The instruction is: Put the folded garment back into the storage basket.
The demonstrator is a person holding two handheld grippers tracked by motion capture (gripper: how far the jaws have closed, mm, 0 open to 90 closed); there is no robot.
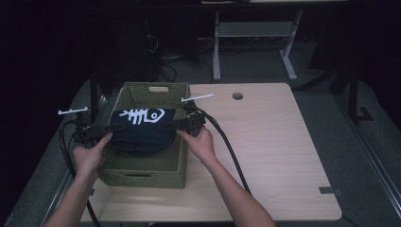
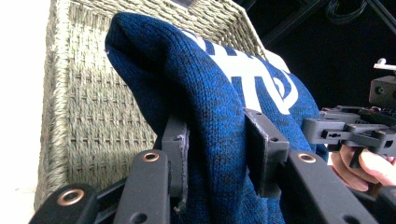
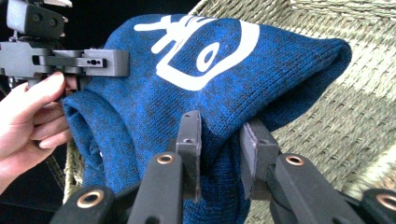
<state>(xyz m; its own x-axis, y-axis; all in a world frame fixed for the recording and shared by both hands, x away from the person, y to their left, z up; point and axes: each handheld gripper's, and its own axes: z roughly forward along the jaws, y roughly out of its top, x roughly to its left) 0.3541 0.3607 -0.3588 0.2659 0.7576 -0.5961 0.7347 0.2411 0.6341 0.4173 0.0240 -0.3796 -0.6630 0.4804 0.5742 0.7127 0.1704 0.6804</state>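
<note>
**Ana:** Sweater point(image 1: 142, 130) first: dark blue knit with a white fish-skeleton print, folded into a bundle. It sits at the middle left of the high view, held over the open top of the woven basket point(image 1: 146, 172). Is it in or out?

**Ben:** Neither, quite. It hangs between the two tools, with its underside sagging toward the basket's inside. I cannot tell whether the bottom fold touches the basket floor.

**Ana:** And the grip?

**Ben:** Both ends are pinched. The left gripper point(image 2: 217, 154) has its jaws clamped on a thick fold of the knit, with wool bulging between the pads. The right gripper point(image 3: 219, 149) does the same on the opposite end, jaws pressed tight into the fabric.

**Ana:** So how far along would you put it?

**Ben:** If the work is packing the sweater away, I'd judge the folding and the carry done, since the bundle is squared up over the opening. What is left is the lowering, letting go at both ends, and drawing the tools clear of the basket's walls.

**Ana:** Anything else around?

**Ben:** The basket stands at the left edge of the table point(image 1: 265, 142), whose right half is bare wood with a round cable hole near the far edge. Beyond it, at the top of the frame, the room is dark, with some desk legs and cables.
</note>
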